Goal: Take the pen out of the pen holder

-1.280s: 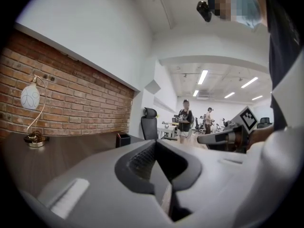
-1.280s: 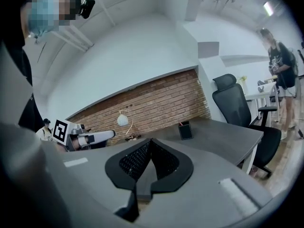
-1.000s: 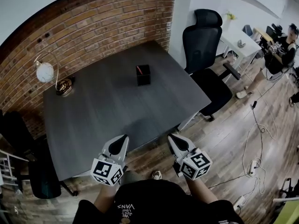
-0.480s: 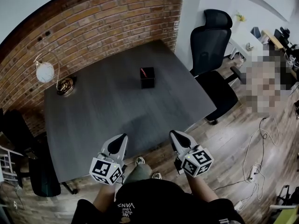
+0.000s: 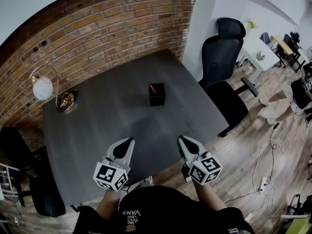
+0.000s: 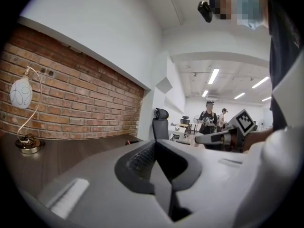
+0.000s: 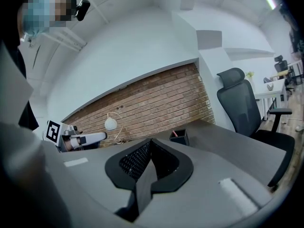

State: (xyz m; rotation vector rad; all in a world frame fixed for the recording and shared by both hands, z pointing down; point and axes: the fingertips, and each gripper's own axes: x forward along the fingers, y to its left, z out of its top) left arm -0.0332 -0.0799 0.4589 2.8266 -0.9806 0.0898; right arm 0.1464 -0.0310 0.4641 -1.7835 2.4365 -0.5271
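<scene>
The red pen (image 5: 152, 88) is seen standing in the black holder (image 5: 156, 96), which is set on the dark table (image 5: 97, 126) toward its far side, well apart from both grippers. The left gripper (image 5: 125, 144) and the right gripper (image 5: 187, 142) are held side by side near the table's front edge, each with its jaws brought together and nothing caught between them. A lamp (image 5: 44, 87) is placed at the table's far left corner by the brick wall (image 5: 107, 28), and a black chair (image 5: 223, 52) is stood at the table's right side.
</scene>
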